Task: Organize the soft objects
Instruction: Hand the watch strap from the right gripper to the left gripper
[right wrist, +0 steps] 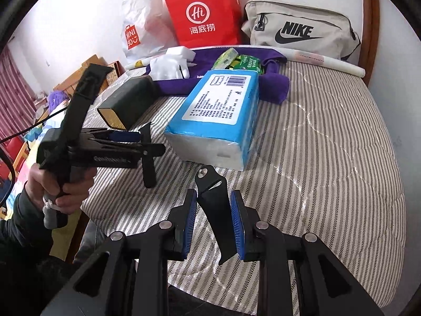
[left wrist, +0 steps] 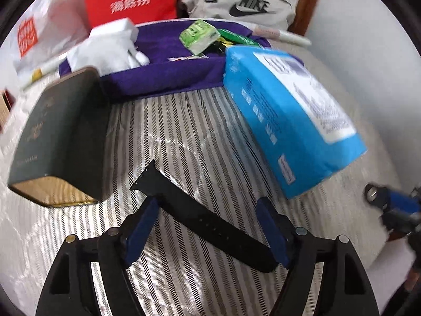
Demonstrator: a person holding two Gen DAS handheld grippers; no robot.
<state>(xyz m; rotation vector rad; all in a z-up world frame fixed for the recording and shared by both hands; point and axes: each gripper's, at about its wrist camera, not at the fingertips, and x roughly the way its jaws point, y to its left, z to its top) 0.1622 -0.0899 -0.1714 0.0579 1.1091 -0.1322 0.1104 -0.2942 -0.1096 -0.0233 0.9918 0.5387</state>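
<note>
Left gripper (left wrist: 208,226) jaws wide apart, black strap (left wrist: 200,218) between them on the striped bedcover (left wrist: 184,121), pads not pressing; its lower end hides behind the right finger. It runs upper left to lower right. Right gripper (right wrist: 213,218) clamps a second black strap piece (right wrist: 214,210), buckle end up, tail cut off below.

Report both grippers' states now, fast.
Left gripper: open, straddling the black perforated rubber watch strap on the striped bed, not clamping it.
Right gripper: shut on a black pointed strap piece.
</note>
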